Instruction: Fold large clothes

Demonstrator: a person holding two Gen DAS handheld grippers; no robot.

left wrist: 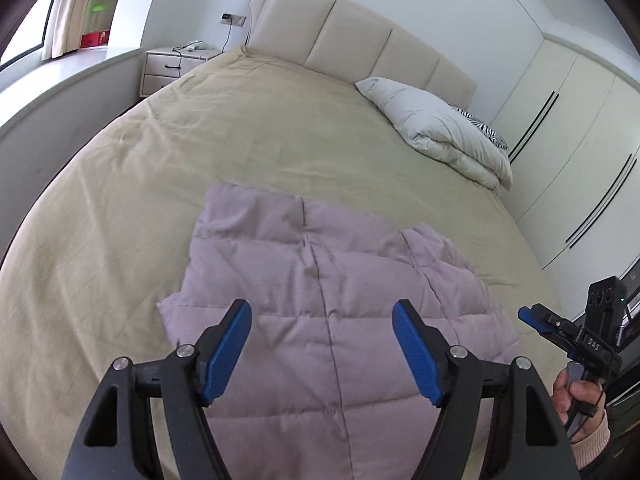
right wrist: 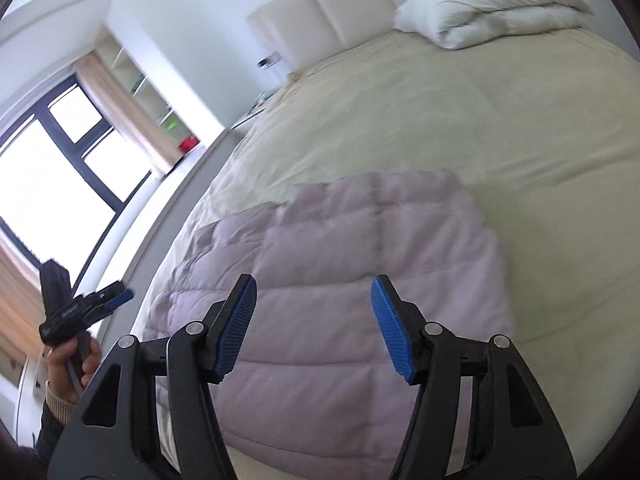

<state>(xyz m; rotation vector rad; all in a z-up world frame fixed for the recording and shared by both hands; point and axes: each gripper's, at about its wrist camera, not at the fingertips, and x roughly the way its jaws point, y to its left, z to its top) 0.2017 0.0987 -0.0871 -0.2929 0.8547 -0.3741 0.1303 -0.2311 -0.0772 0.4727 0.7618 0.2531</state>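
Note:
A pale lilac quilted puffer jacket (left wrist: 320, 300) lies flat on the near part of the bed, folded into a rough rectangle; it also shows in the right wrist view (right wrist: 360, 280). My left gripper (left wrist: 322, 320) is open and empty, held above the jacket's near half. My right gripper (right wrist: 314, 300) is open and empty above the jacket too. The right gripper also shows in the left wrist view (left wrist: 532, 316) at the right edge, off the bed's side. The left gripper shows in the right wrist view (right wrist: 120, 294) at the left, held in a hand.
The bed (left wrist: 200, 152) has a beige cover and a cream headboard (left wrist: 360, 36). A folded white duvet (left wrist: 440, 128) lies at the head end. A nightstand (left wrist: 176, 66) stands far left, white wardrobes (left wrist: 568, 160) on the right, a window (right wrist: 52, 172) beyond.

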